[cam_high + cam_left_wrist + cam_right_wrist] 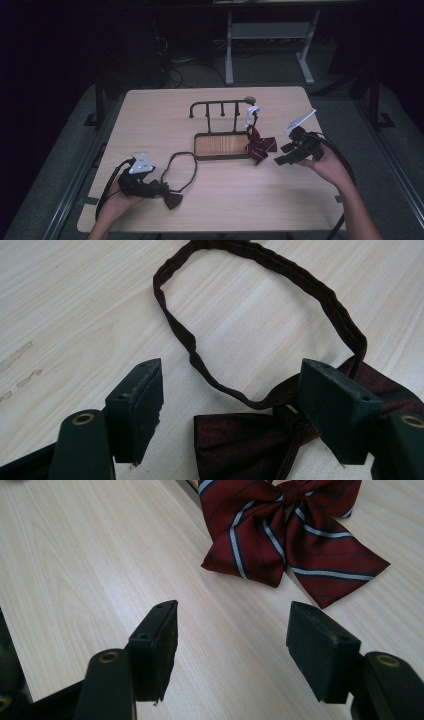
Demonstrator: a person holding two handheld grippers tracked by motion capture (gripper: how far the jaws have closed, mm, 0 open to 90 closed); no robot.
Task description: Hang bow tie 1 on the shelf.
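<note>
I have both tools released at the moment. My left tool (159,188) sits low at the near-left of the bench (150,115), jaws spread around the dark bow tie (250,445); in the left gripper view one jaw stands clear to the side and the other looks to rest against the knot end without any squeeze. Its neck strap (260,305) lies in an open loop on the wood beyond the bow. My right tool (286,153) hangs just short of the striped bow tie (285,535), which lies flat on the bench beside the right end of the rack (220,107), with nothing between the jaws. A white clip (252,112) stands above it against the rack's end post; I cannot tell whether they are joined. The risks as I judge them: closing the left tool from here could catch only a fold of fabric or the strap, so the bow would slip or swing when lifted; the loose loop could snag; and the right tool, coming in flat, might push the striped bow along instead of gripping it. The rack's wooden tray (222,145) holds nothing that I can see.
</note>
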